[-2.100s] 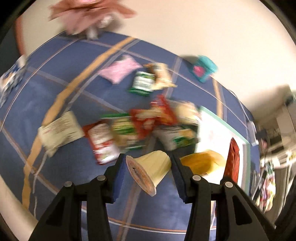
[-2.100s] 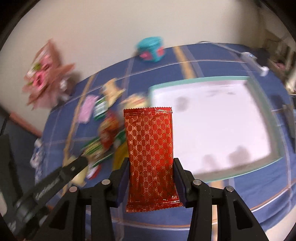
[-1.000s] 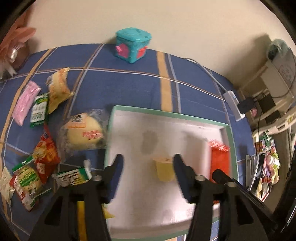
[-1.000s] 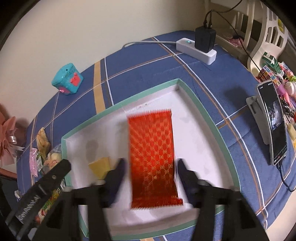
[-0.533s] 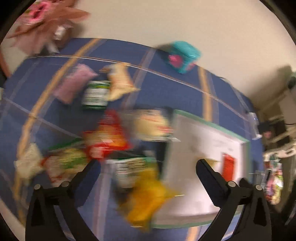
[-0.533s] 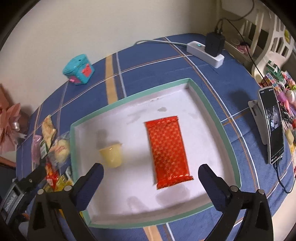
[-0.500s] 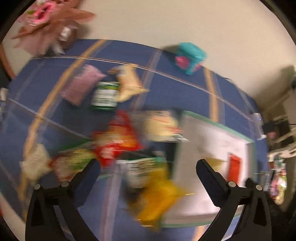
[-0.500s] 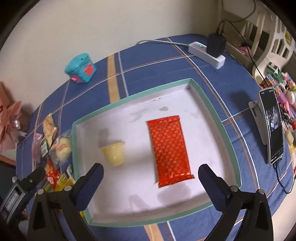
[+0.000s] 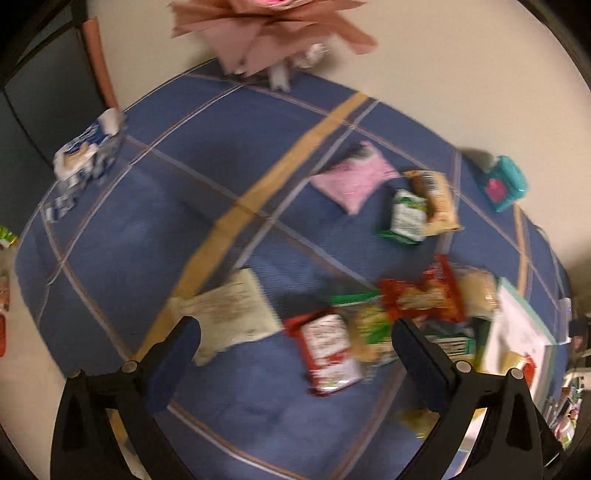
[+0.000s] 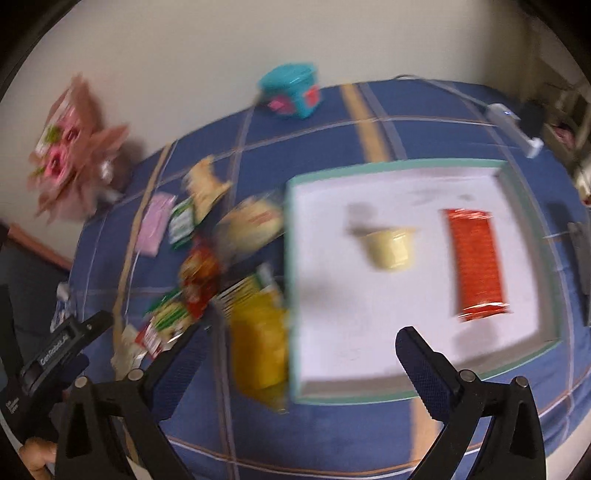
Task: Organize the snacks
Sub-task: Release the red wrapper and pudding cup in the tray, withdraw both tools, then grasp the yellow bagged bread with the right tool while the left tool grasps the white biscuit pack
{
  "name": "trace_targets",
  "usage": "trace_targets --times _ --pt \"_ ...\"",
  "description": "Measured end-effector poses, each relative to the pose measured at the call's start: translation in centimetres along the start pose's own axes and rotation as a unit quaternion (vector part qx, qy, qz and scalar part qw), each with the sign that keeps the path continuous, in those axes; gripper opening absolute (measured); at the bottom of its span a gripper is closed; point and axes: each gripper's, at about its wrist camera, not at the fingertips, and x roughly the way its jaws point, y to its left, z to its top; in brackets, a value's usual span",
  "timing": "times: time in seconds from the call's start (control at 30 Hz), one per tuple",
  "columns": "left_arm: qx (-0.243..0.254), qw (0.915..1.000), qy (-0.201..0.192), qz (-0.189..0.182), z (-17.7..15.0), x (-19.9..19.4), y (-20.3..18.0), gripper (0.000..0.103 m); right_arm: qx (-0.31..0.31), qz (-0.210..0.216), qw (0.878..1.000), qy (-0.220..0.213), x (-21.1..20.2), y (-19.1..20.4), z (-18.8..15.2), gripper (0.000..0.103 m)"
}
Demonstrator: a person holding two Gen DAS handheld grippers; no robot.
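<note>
home: plaid tablecloth (image 9: 155, 236), paper bouquet (image 10: 70, 155), power strip (image 10: 511, 127).

Left wrist cam: we look steeply down along the left gripper (image 9: 295, 332), jaws spread wide at frame bottom, over the blue plaid cloth (image 9: 147, 240) toward the far wall; the tray (image 9: 524, 332) sits at the right edge. Right wrist cam: same downward tilt past the right gripper (image 10: 299, 343), aimed further right, w/ the tray (image 10: 291, 280) central. Shared by both: snack pile (image 9: 388, 317) (image 10: 207, 280), teal box (image 9: 502, 186) (image 10: 291, 94), pink bouquet (image 9: 269, 26) (image 10: 70, 155). Both views are motion-blurred.
</note>
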Motion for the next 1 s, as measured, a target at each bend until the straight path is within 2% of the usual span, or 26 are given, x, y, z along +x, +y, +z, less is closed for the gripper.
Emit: trace_targets --times 0.2,0.43,0.47,0.7,0.8,0.87,1.0 --pt "-0.042 0.9987 0.028 0.007 0.6 1.9 4.5 0.103 -0.028 -0.009 0.999 0.031 3.3 3.7 -1.6 0.101" --pt "-0.097 0.9935 0.056 0.016 1.1 4.3 8.3 0.103 -0.027 -0.004 0.999 0.039 4.6 4.7 -1.8 0.078" --pt "-0.101 0.9929 0.061 0.016 1.2 4.7 8.6 0.103 -0.027 0.003 0.999 0.038 4.6 4.8 -1.8 0.073" --pt "-0.106 0.9898 0.094 0.013 1.0 7.0 8.6 0.103 -0.039 0.010 0.998 0.044 5.2 5.4 -2.1 0.071" --pt "-0.107 0.9880 0.110 0.016 0.8 8.2 8.4 0.103 -0.036 0.004 0.998 0.056 6.1 4.9 -2.2 0.061" --pt "-0.115 0.9865 0.115 0.016 0.6 8.8 8.5 0.103 -0.035 0.002 0.997 0.068 6.9 4.7 -2.4 0.051" --pt "-0.114 0.9856 0.121 0.028 0.6 9.8 8.5 0.103 -0.036 -0.001 0.996 0.081 8.0 4.6 -2.7 0.050"
